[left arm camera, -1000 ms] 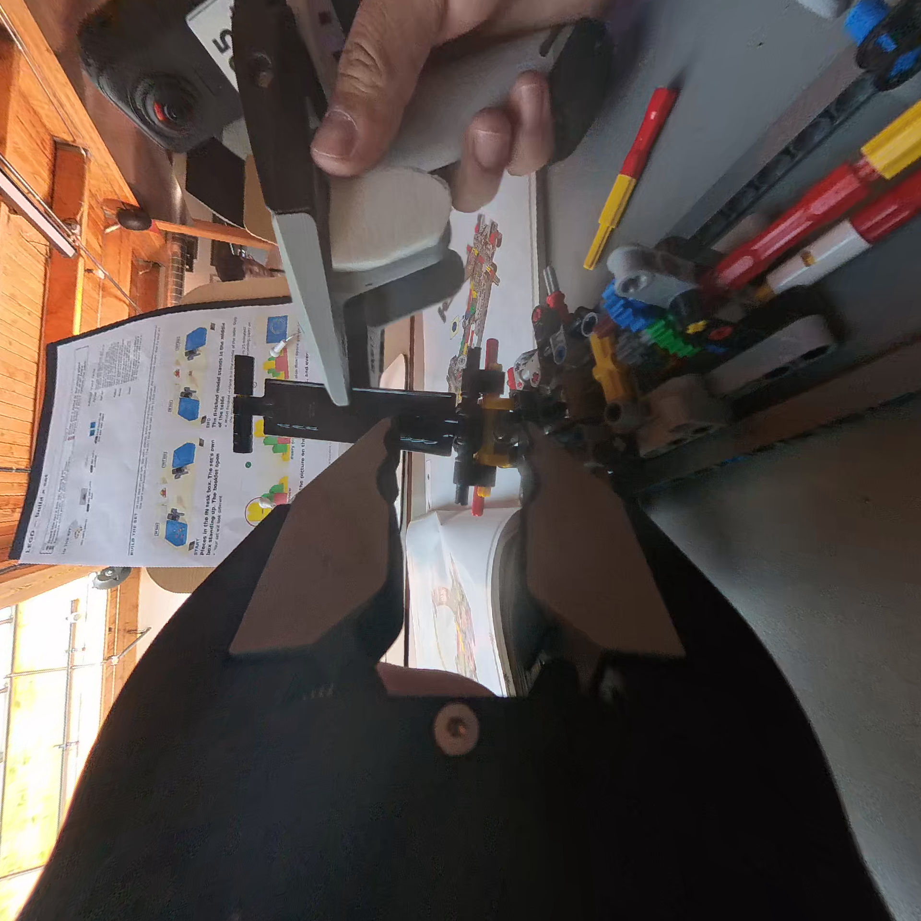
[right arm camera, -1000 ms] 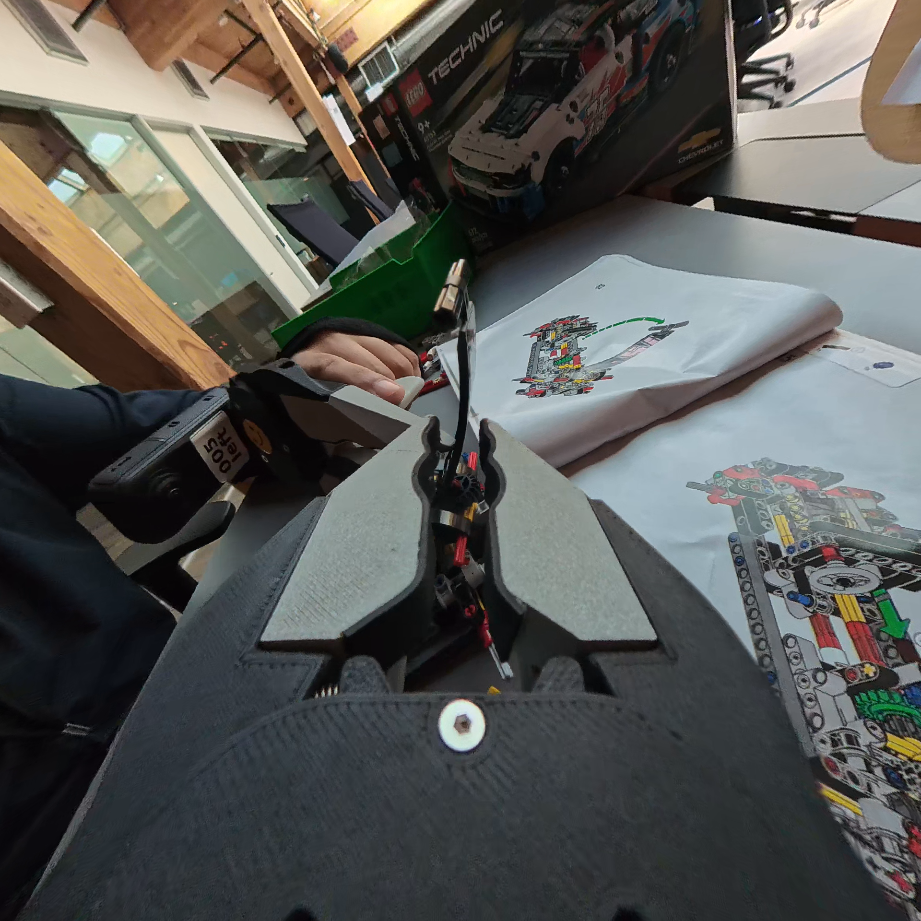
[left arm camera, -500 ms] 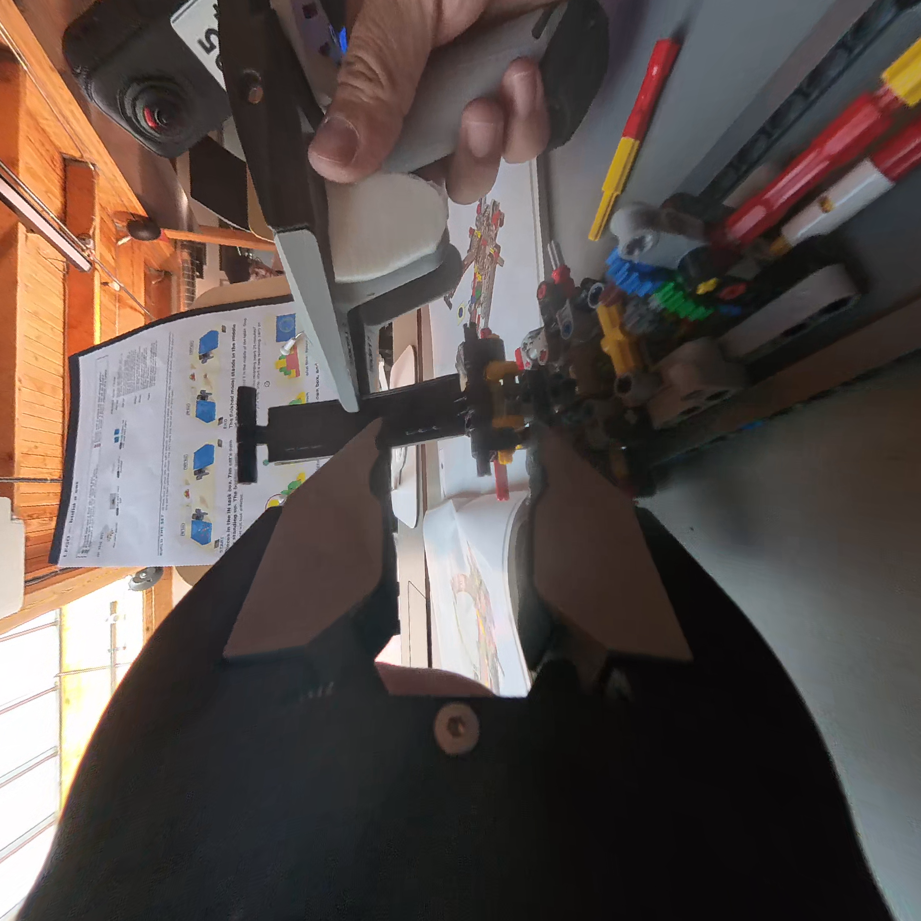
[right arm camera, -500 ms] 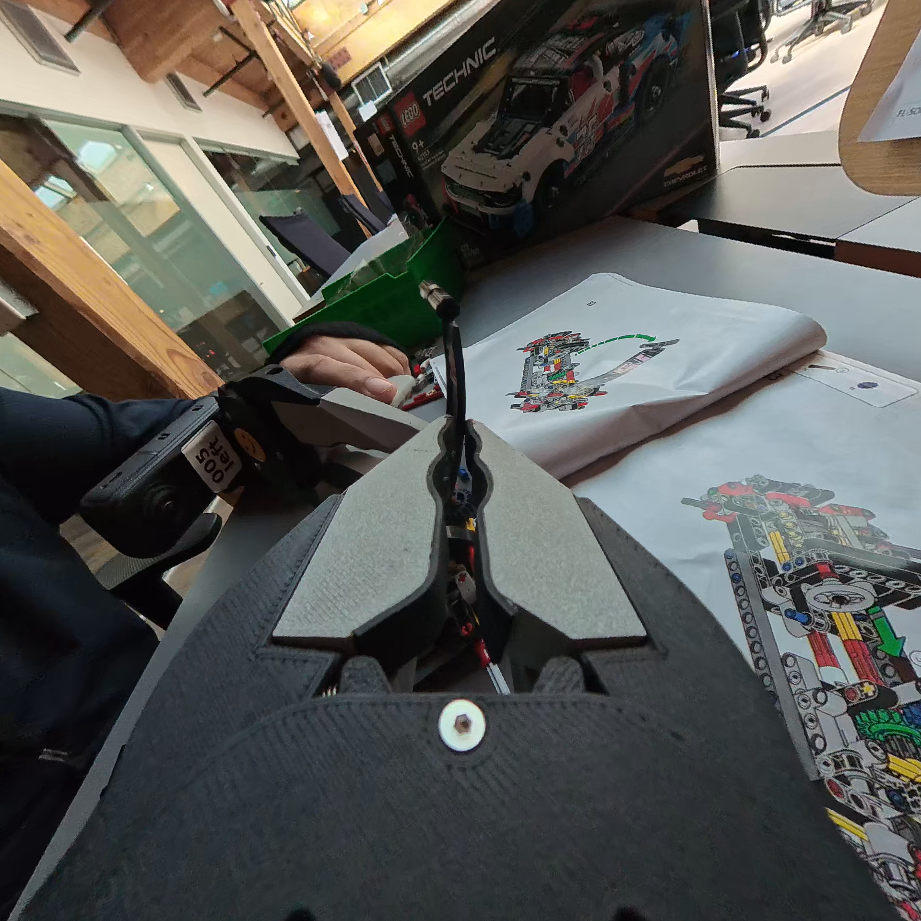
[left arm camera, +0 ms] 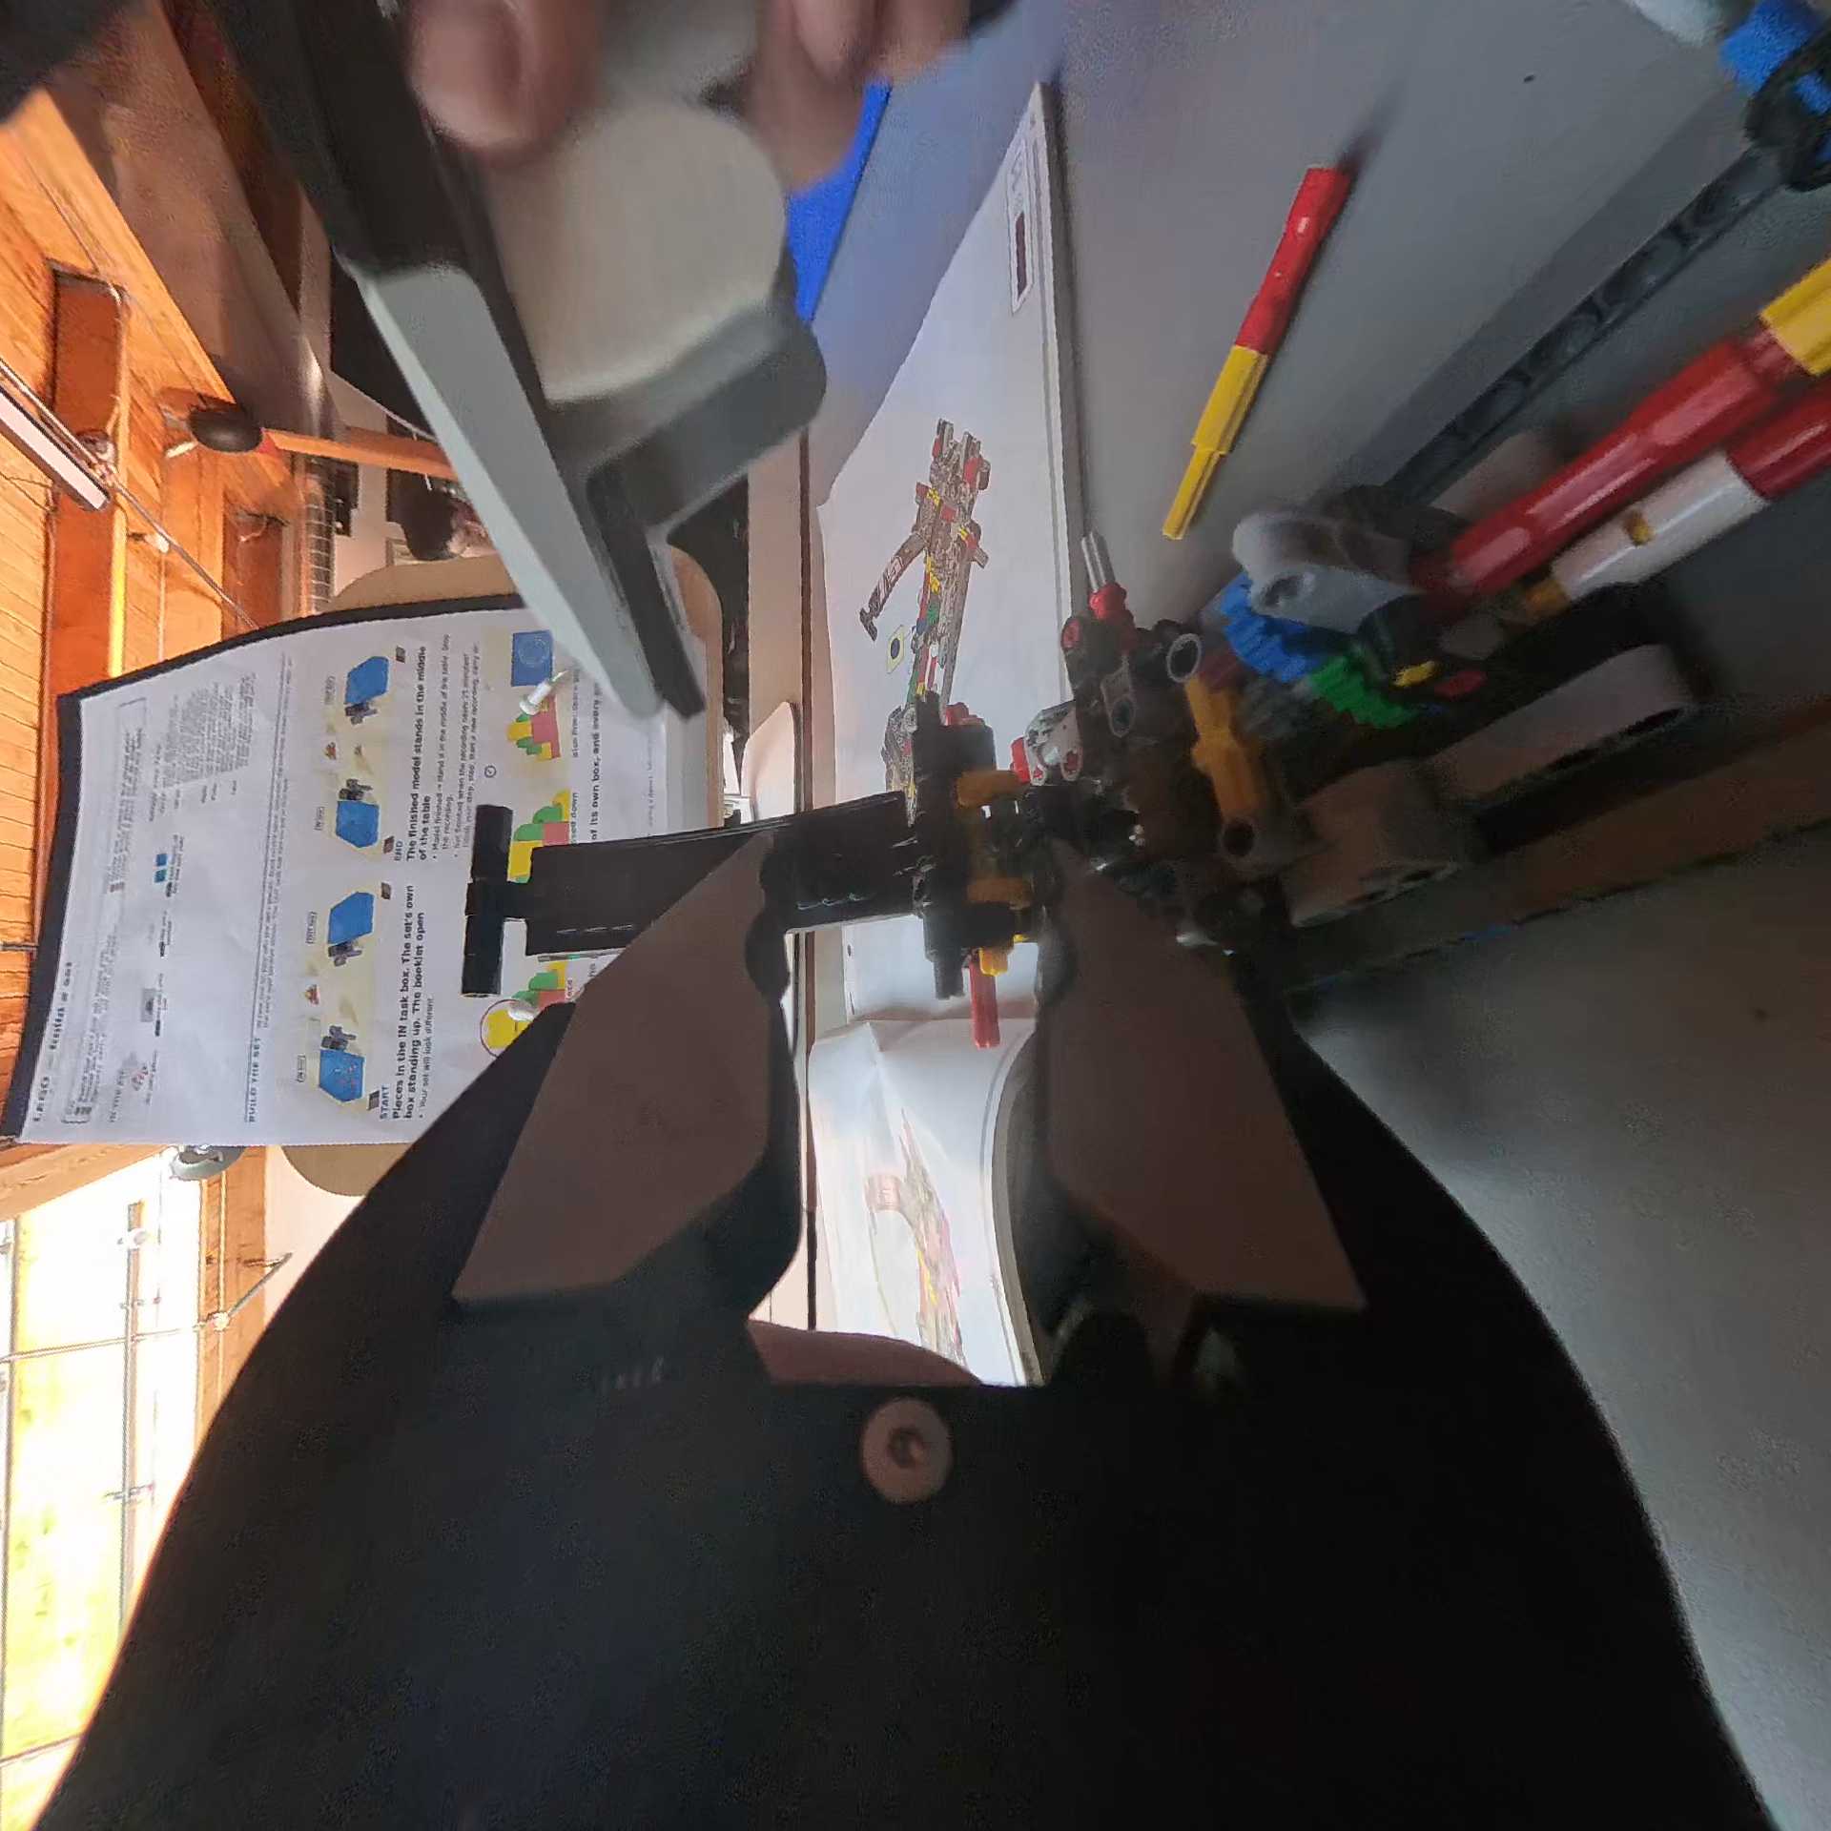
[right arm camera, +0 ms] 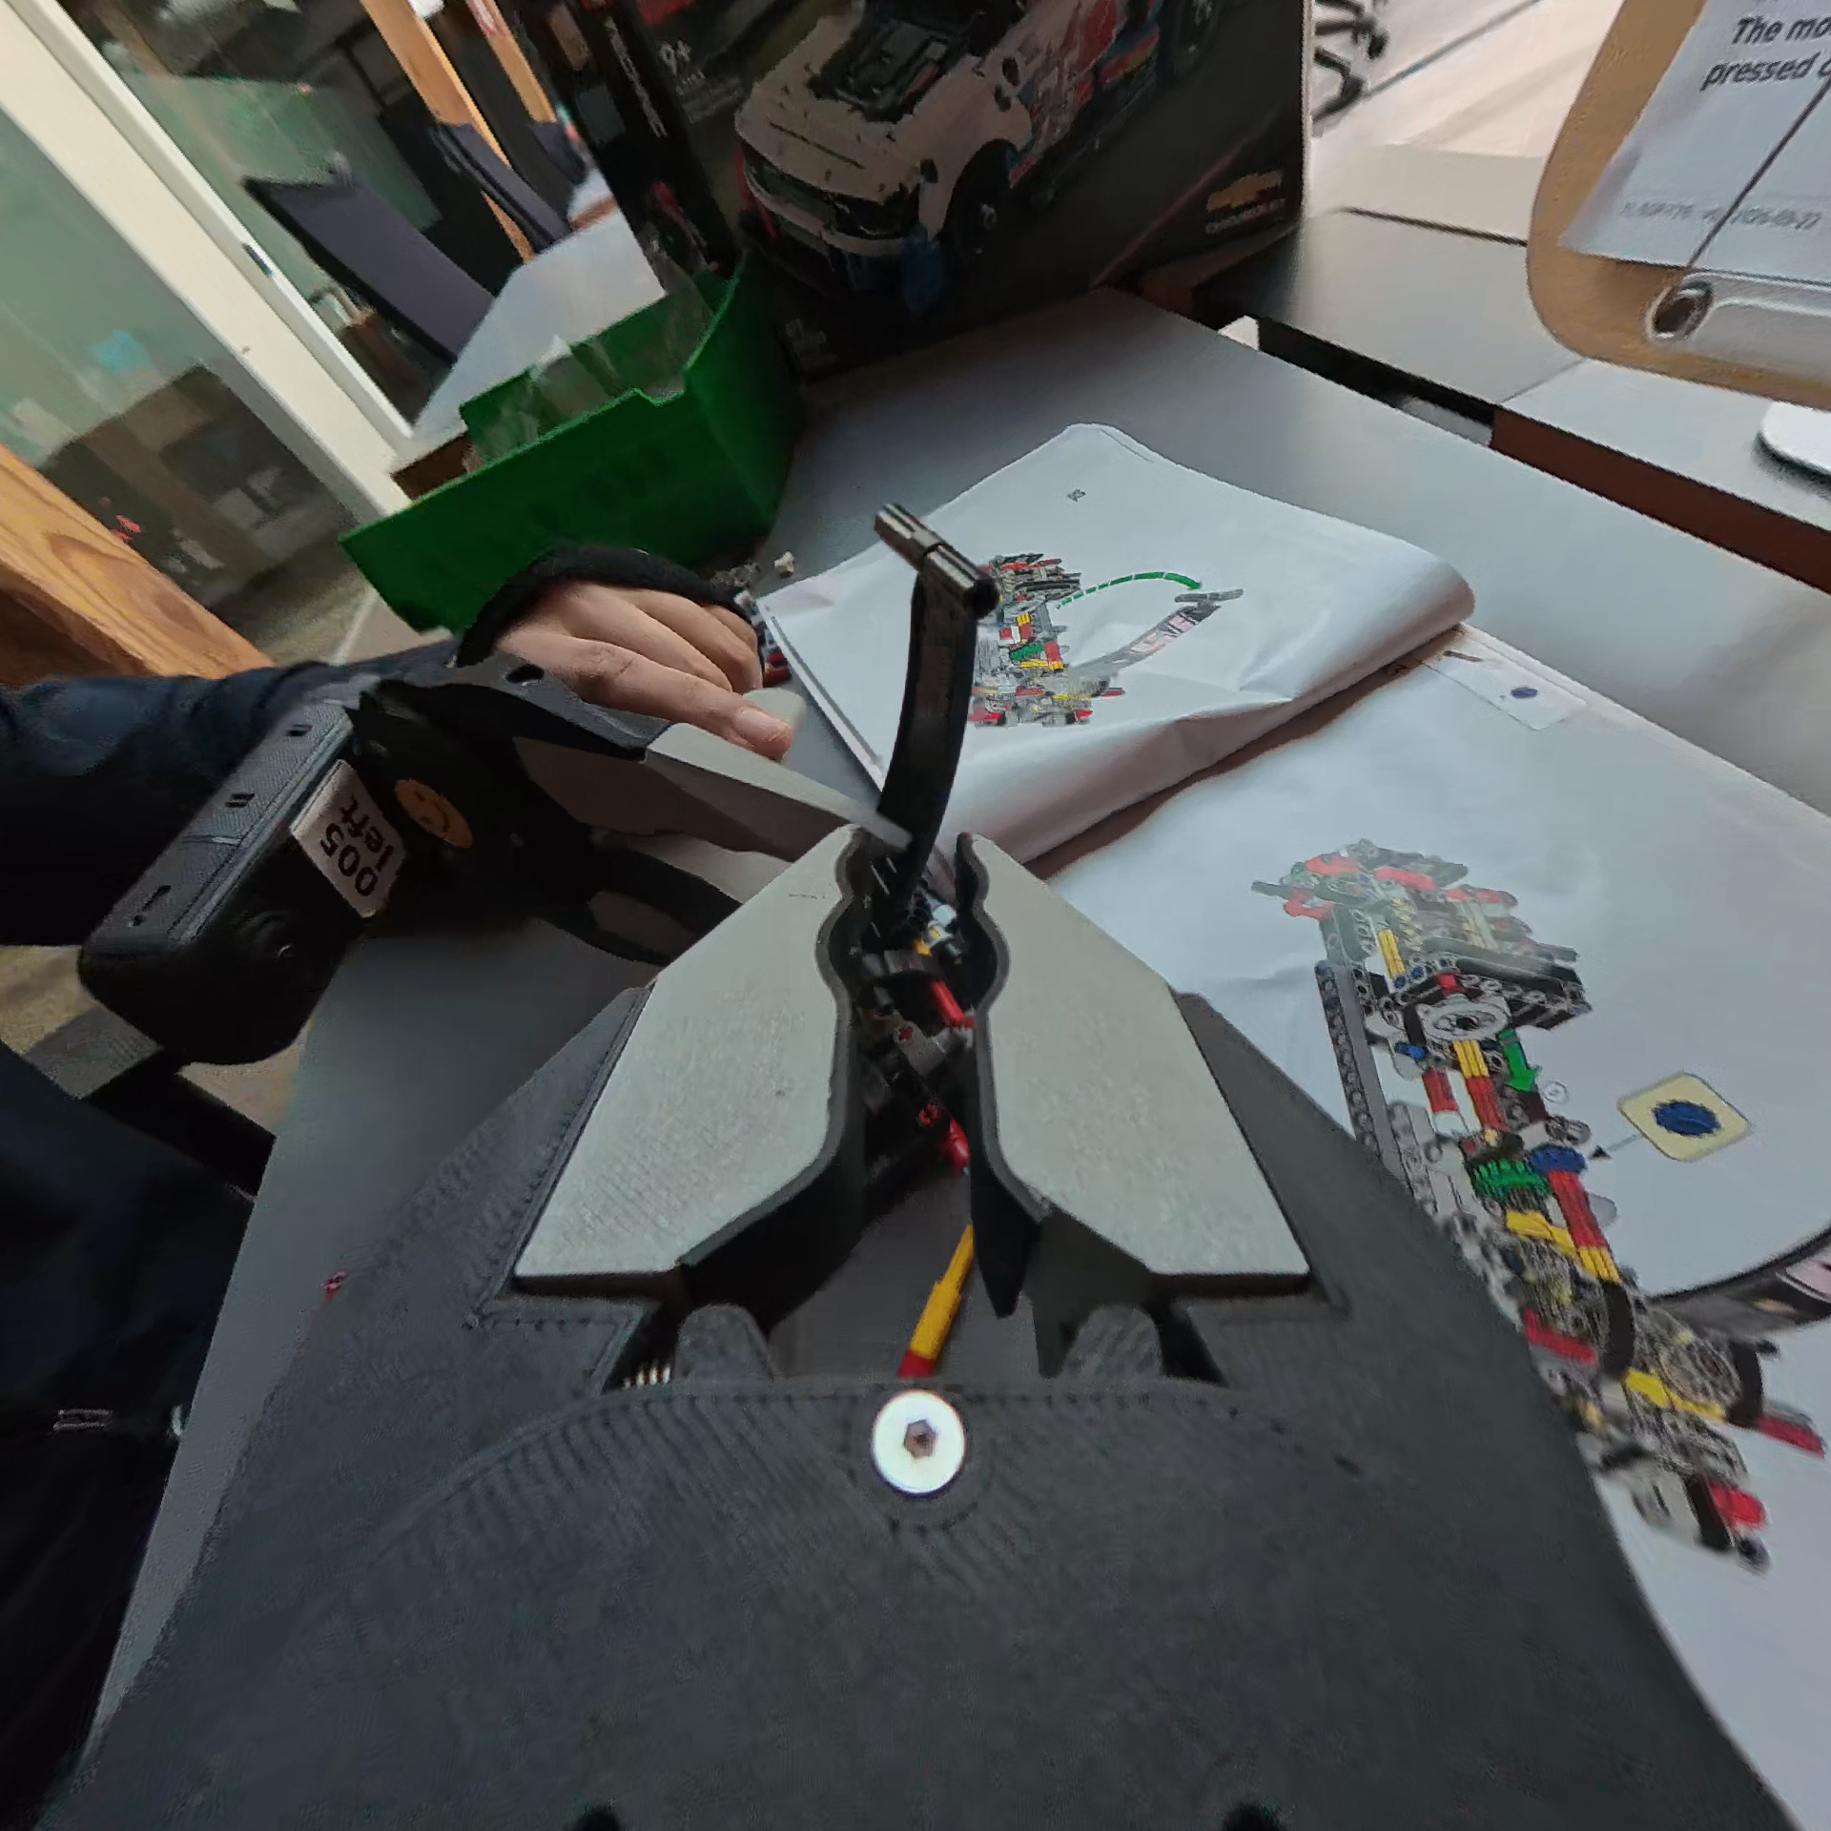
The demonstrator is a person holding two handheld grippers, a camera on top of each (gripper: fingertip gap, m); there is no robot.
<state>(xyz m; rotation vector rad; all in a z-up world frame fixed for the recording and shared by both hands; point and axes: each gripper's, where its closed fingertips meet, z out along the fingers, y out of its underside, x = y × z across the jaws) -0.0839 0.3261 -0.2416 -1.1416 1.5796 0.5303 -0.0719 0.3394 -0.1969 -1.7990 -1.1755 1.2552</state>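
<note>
Two tools meet at one brick model (left arm camera: 1120, 783) — a dark, many-coloured assembly lying on the grey worktop (left arm camera: 1585, 1238). The left tool (left arm camera: 907, 926) has its fingers spread around the model's black part, and I cannot tell if they press it. The right tool (right arm camera: 907, 892) stands slightly open around the black beam (right arm camera: 931, 694) that rises from the model — its pads do not squeeze it. An open instruction booklet (right arm camera: 1238, 614) lies just beside.

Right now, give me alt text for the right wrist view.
The right gripper has its fingers on either side of a toy-brick model with a black arm sticking up. Beside it are the left gripper and an open instruction booklet.
</note>
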